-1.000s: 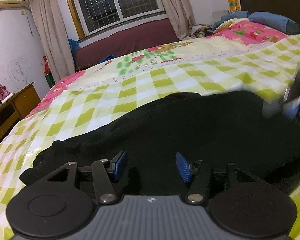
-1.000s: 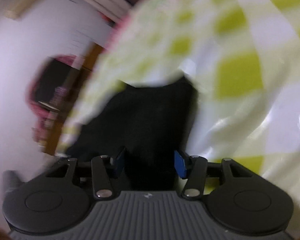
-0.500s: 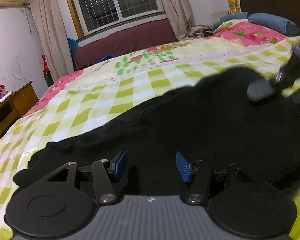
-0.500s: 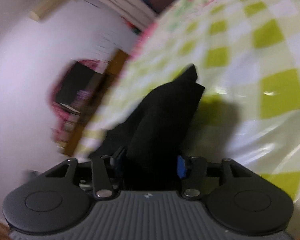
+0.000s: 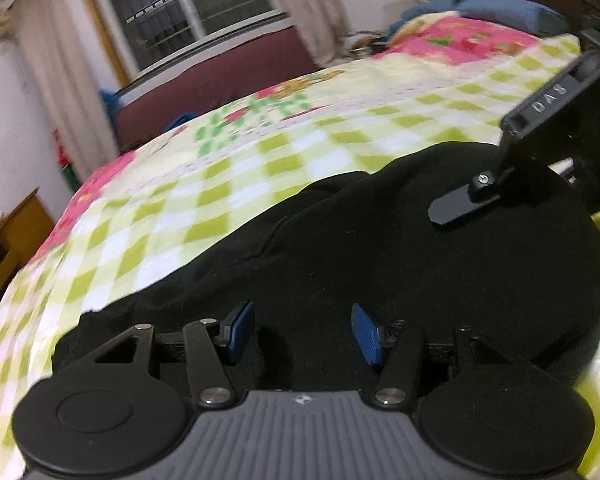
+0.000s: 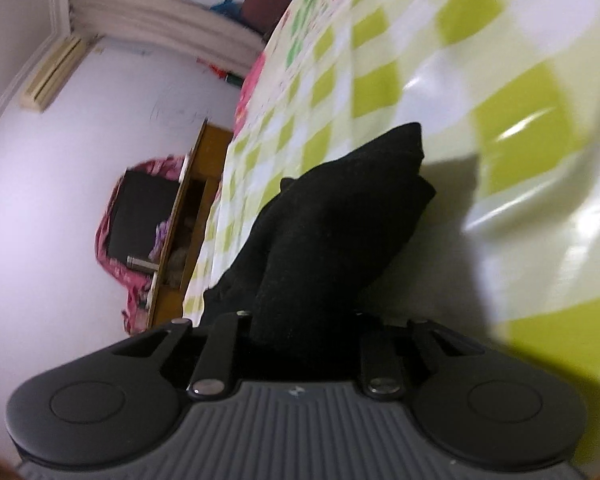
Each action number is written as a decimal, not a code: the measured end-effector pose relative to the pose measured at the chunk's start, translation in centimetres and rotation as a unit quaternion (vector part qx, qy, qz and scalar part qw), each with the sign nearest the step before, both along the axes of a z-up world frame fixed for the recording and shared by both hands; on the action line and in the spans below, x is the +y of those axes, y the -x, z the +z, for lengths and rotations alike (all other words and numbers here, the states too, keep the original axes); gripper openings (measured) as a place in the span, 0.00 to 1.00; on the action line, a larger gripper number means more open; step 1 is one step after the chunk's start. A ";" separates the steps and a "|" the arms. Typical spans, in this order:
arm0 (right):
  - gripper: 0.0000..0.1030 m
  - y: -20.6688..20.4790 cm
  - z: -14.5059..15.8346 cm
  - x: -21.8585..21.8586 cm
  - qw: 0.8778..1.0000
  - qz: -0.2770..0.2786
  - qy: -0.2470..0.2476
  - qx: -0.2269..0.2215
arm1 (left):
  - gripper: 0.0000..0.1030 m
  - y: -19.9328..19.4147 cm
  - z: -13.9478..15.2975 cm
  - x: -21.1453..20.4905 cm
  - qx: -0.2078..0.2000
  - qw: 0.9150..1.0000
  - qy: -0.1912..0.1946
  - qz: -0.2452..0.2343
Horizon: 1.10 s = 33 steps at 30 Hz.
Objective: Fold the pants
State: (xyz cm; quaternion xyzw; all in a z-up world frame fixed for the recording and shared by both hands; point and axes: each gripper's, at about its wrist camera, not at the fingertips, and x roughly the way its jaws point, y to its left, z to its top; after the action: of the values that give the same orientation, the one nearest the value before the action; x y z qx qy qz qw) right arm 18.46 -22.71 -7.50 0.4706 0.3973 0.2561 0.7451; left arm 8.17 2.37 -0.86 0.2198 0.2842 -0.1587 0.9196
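The black pants point(image 5: 380, 248) lay spread across the checked bedspread point(image 5: 204, 200) of the bed. Within the last half second the right hand-held gripper point(image 6: 304, 320) had been closing, and its jaws stood clamped on a bunched fold of the cloth, which rose off the bed where a second ago it lay flat. That grip likely starts the fold. The left hand-held gripper point(image 5: 303, 332) hovered over the near edge, its blue pads point(image 5: 366, 332) apart and holding nothing. No container held anything relevant.

open checked bedspread point(image 5: 228, 184) beyond the black pants point(image 5: 400, 264); right tool point(image 5: 540, 148) crowds their far end.
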 end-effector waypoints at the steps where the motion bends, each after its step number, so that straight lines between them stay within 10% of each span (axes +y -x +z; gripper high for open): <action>1: 0.20 0.3 0.2 -0.8 1.000 -0.009 0.002 -0.001 | 0.65 0.2 0.1 -0.9 -0.001 1.000 -0.001 -0.014; 17: 0.21 8.7 7.9 -11.6 0.960 -0.137 0.243 -0.009 | 0.66 2.6 -0.2 -16.0 0.049 0.984 0.123 -0.117; 33: 0.23 7.8 12.9 -4.2 0.918 -0.093 0.383 -0.036 | 0.65 1.2 1.1 -5.8 0.006 0.989 0.144 0.014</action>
State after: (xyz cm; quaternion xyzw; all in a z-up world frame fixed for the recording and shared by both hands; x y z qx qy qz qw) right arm 10.67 -26.88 5.42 0.1747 0.3926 0.0304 0.9025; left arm 7.00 -3.46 0.22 0.0799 0.2665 -0.1866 0.9422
